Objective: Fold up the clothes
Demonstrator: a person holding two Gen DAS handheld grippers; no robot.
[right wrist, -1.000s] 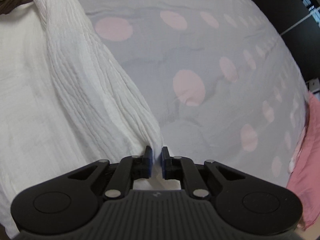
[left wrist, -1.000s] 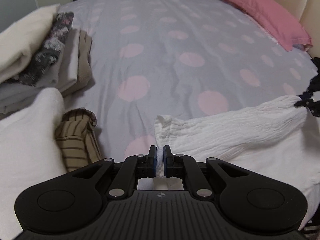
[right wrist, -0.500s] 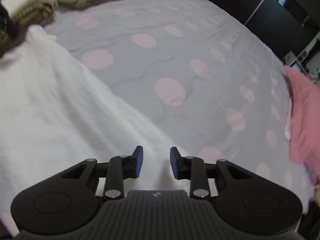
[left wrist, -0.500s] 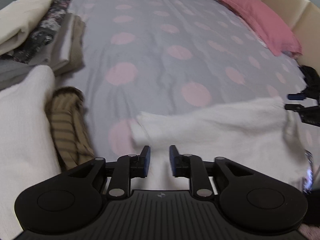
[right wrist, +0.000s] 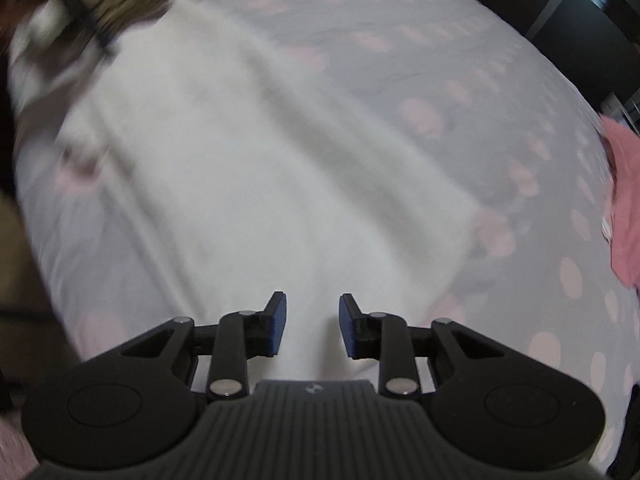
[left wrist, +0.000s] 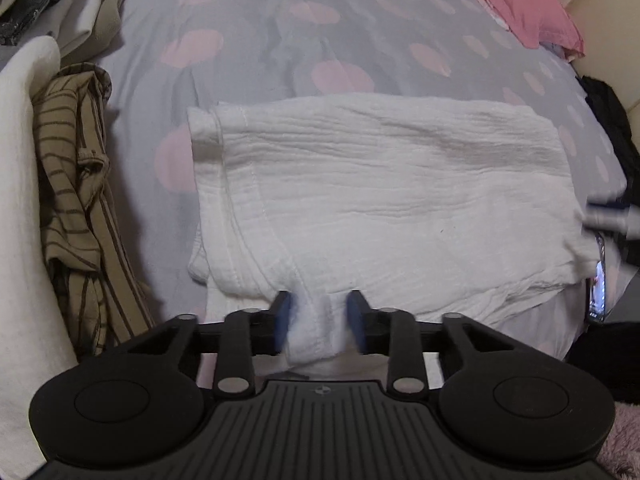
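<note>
White crinkled cotton fills the middle of the left wrist view: a white garment (left wrist: 380, 200) lies folded flat on the grey bedsheet with pink dots (left wrist: 320, 40), its seamed edge toward the left and its near hem running under the camera.

At the far left of that view a cream blanket (left wrist: 20, 160) sits against a crumpled olive striped garment (left wrist: 76, 200), and above them a stack of folded clothes (left wrist: 80, 12) rests on the sheet. The striped piece is just beside the white garment, with a strip of sheet between them.

The left gripper (left wrist: 320, 320) points down at the near hem. Its blue pads (left wrist: 282, 316) stand apart with a fold of the hem rising between them; the jaws have just been closing, yet the pads do not visibly press the cloth. Farther right a pink pillow (left wrist: 520, 4) lies at the head of the bed, and a dark blurred shape at the right edge is too smeared to identify.

In the right wrist view, which is blurred, the right gripper (right wrist: 312, 330) hangs over the same white garment (right wrist: 248, 168), jaws parted with nothing between them. The dotted sheet (right wrist: 500, 120) spreads to the right, where the pink pillow (right wrist: 624, 200) shows at the edge.
</note>
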